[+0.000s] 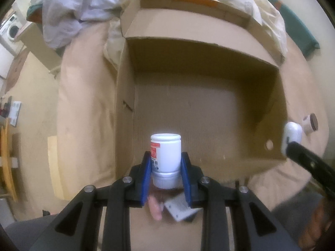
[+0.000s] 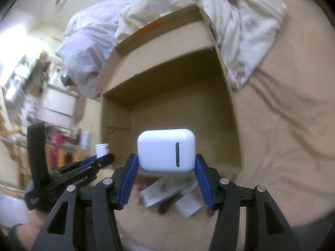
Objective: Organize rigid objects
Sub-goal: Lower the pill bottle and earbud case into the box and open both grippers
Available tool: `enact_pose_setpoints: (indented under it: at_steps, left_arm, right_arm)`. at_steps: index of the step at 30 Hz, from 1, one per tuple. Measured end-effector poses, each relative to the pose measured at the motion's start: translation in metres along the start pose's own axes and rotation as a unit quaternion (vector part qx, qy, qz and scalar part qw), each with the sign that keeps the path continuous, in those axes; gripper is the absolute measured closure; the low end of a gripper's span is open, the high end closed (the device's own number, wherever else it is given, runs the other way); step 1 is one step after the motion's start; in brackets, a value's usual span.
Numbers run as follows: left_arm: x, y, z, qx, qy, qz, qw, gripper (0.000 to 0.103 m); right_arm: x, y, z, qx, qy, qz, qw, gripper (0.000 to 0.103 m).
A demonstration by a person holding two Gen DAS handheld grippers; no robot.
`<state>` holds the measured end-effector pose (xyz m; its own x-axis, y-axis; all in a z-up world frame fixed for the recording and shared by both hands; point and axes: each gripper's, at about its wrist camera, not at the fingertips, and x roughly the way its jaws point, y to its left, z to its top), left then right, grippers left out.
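Two loose cards (image 2: 167,190) beneath claws

Each tool (image 1: 165,163) (image 2: 166,165) has black angular arms, 4 round silver screws and 2 ribbed blue pads (image 1: 147,177).

One open brown cardboard box (image 1: 201,96), one white plastic bottle with a red label (image 1: 165,156) and one white rounded plastic case (image 2: 166,150) are counted. Two black grippers with blue pads are seen: the left gripper (image 1: 165,161) and the right gripper (image 2: 166,165).

Papers (image 2: 167,190) below box (image 2: 117,113) blurred, print unreadable. Bottle (image 1: 165,156) label partly behind gripper pad, text illegible. Pink thing (image 1: 155,208) near box blurred, unidentifiable.
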<state>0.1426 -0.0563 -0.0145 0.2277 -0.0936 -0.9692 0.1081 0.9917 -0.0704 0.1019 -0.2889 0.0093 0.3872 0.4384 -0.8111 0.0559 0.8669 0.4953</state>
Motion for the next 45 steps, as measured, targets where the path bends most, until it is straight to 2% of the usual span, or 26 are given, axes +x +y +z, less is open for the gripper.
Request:
enact_pose_setpoints:
  at_steps: [1,3,5,7,10,14,17,26,31,33,34,35,37,40,45]
  left_arm:
    - [0.004,-0.005,0.004,0.015,-0.002,-0.002,0.9999,0.079]
    - [0.013,-0.014,0.011,0.036,0.001,-0.001,0.9994,0.079]
    - [0.015,-0.016,0.018,0.038,-0.013,-0.003,0.9992,0.079]
    - [0.019,-0.016,0.022,0.030,-0.011,-0.010,0.9994,0.079]
    - [0.028,-0.015,0.026,0.013,-0.005,0.000,0.9999,0.079]
    - [0.040,-0.027,0.026,0.040,-0.002,0.019,0.9990,0.079]
    - [0.052,-0.034,0.022,0.055,0.008,0.033,0.9979,0.079]
    - [0.079,-0.030,0.024,0.042,0.035,0.046,0.9974,0.079]
    - [0.081,-0.030,0.026,0.036,0.047,0.039,0.9975,0.078]
    - [0.080,-0.031,0.031,0.040,0.050,0.029,0.9975,0.070]
    - [0.078,-0.031,0.032,0.040,0.046,0.026,0.9978,0.053]
    - [0.076,-0.031,0.033,0.038,0.042,0.022,0.9982,0.036]
    - [0.071,-0.034,0.034,0.038,0.035,0.013,0.9986,0.031]
    - [0.069,-0.037,0.033,0.036,0.031,0.014,0.9988,0.016]
    - [0.063,-0.030,0.035,0.016,0.027,0.011,0.9994,0.016]
  right_arm:
    - [0.005,0.001,0.004,-0.005,0.001,-0.013,1.000,0.046]
    - [0.022,-0.001,0.012,0.004,0.022,-0.011,1.000,0.046]
    - [0.041,-0.001,0.017,0.000,0.042,-0.028,0.999,0.046]
    - [0.056,0.001,0.020,-0.012,0.051,-0.028,0.998,0.046]
    - [0.074,-0.002,0.022,-0.012,0.062,-0.053,0.997,0.046]
    - [0.088,-0.008,0.022,0.002,0.087,-0.070,0.994,0.046]
    - [0.094,-0.005,0.023,-0.008,0.090,-0.088,0.992,0.046]
    - [0.108,0.001,0.031,0.000,0.097,-0.115,0.989,0.046]
    - [0.109,0.000,0.042,0.004,0.090,-0.117,0.989,0.046]
    - [0.103,0.001,0.041,-0.003,0.082,-0.124,0.989,0.046]
    - [0.101,0.002,0.042,-0.006,0.078,-0.127,0.989,0.043]
    - [0.096,0.004,0.043,-0.008,0.073,-0.126,0.989,0.035]
    - [0.087,0.004,0.043,-0.009,0.063,-0.120,0.991,0.028]
    - [0.075,0.001,0.040,-0.005,0.048,-0.112,0.993,0.024]
    - [0.061,-0.004,0.037,0.006,0.027,-0.099,0.995,0.007]
